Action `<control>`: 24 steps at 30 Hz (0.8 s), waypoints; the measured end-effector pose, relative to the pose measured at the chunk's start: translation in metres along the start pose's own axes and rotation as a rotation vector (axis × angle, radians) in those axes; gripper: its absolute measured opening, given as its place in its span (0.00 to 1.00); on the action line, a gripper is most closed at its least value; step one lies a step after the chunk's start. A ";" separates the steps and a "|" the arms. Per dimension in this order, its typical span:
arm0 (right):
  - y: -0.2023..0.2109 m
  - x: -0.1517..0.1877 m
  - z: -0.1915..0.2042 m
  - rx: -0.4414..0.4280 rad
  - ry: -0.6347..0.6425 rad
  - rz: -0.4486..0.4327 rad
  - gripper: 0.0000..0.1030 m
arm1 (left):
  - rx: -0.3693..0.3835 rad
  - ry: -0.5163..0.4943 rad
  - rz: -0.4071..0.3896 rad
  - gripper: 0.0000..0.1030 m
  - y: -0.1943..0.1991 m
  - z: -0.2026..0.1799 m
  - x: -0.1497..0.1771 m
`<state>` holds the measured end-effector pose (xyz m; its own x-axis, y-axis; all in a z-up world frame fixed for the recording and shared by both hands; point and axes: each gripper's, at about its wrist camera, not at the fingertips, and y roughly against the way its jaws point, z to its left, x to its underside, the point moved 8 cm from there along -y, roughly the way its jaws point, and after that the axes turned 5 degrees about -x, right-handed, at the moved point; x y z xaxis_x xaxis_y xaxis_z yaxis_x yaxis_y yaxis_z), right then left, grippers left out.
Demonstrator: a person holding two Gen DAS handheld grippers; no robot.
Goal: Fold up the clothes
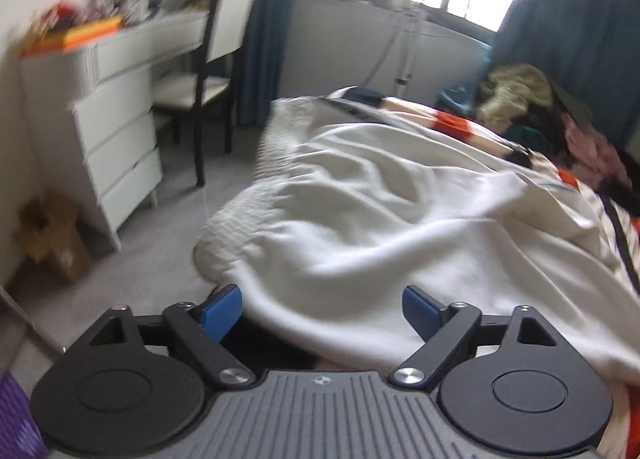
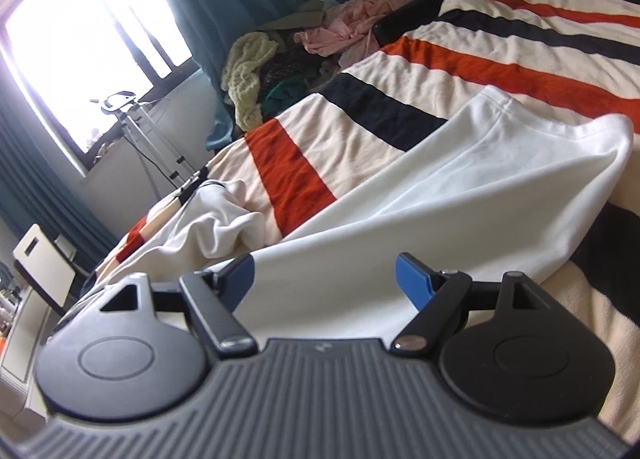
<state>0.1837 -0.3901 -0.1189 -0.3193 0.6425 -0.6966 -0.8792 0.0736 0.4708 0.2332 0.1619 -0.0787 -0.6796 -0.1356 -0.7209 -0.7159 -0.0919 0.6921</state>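
Note:
A white garment (image 1: 380, 219) lies spread and wrinkled on the striped bed cover (image 1: 452, 119). It also shows in the right wrist view (image 2: 460, 179), with a hemmed edge toward the far right. My left gripper (image 1: 322, 313) is open, its blue pads (image 1: 222, 309) apart at the garment's near edge, with cloth lying between them. My right gripper (image 2: 332, 279) is open too, blue pads (image 2: 412, 279) wide apart over the near part of the garment. Neither holds the cloth.
A heap of mixed clothes (image 2: 304, 55) lies at the bed's far side (image 1: 536, 107). A white drawer unit (image 1: 116, 139) and a chair (image 1: 208, 71) stand left of the bed. A cardboard box (image 1: 52, 239) sits on the floor. A tripod (image 2: 156, 139) stands by the window.

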 end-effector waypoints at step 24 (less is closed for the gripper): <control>-0.034 -0.003 -0.026 0.096 -0.002 -0.057 0.78 | 0.191 -0.454 -0.087 0.94 -0.156 -0.505 -0.058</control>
<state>0.2057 -0.4138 -0.1472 -0.2692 0.6367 -0.7226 -0.8577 0.1827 0.4806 0.4651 -0.3140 -0.1272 -0.5869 0.3115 -0.7473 -0.7606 0.1042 0.6408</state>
